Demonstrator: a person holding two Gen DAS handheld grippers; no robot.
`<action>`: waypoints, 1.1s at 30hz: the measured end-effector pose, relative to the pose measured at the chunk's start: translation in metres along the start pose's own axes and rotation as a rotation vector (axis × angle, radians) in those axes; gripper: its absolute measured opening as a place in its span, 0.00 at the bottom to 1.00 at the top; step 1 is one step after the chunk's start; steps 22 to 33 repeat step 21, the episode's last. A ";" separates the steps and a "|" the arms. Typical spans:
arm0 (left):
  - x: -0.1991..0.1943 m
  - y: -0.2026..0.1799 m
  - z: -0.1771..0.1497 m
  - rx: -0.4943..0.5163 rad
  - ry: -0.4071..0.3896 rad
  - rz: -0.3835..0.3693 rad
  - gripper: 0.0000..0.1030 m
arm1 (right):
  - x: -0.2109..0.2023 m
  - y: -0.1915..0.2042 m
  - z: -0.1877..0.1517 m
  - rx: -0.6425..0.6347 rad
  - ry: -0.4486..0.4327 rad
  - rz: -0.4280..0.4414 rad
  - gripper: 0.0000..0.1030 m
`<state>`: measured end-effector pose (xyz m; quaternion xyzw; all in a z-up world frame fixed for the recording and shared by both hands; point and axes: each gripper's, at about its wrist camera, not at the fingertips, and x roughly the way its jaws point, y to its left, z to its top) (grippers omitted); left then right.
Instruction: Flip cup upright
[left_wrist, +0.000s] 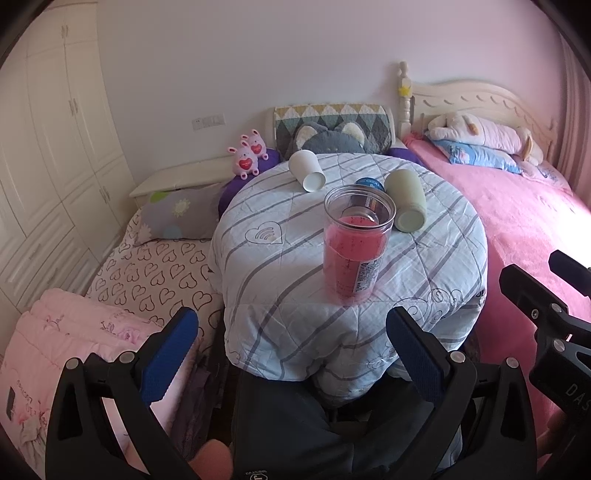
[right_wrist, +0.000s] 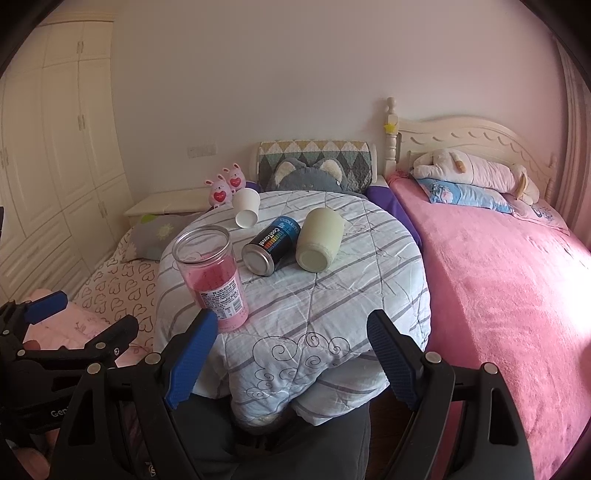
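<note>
Quilted pale-blue fabric with grey stripes and stitched hearts and swirls drapes over a round table that stands between two beds. Four containers rest on it. A clear cylindrical plastic jar stands upright, open at the top, its lower part pink, with a white printed label too small to read. Behind it a dark cylindrical tin lies on its side, metal end toward the camera; its label reads "CoolTowel" beside a row of coloured bars. Just beside the tin, a matte pale-green ceramic-looking cup lies tipped over, its flat base facing the viewer. A white paper cup lies on its side near the far edge, well apart from the jar, its recessed base also toward the viewer. The left gripper and the right gripper hover near the table's front edge; each has black arms with ribbed blue pads, jaws spread wide and gripping nothing. Pink plush rabbits sit beyond the table.
</note>
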<state>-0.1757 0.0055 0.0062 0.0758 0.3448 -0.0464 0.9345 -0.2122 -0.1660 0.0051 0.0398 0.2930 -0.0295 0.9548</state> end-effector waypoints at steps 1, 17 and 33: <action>0.000 0.000 0.000 0.000 0.002 0.000 1.00 | 0.000 0.000 0.000 0.000 0.000 0.001 0.82; 0.002 0.002 0.002 0.009 -0.013 -0.030 1.00 | 0.003 -0.001 -0.001 0.002 0.008 0.010 0.82; 0.002 0.003 0.001 0.000 -0.010 -0.040 1.00 | 0.003 -0.001 -0.002 0.002 0.010 0.012 0.82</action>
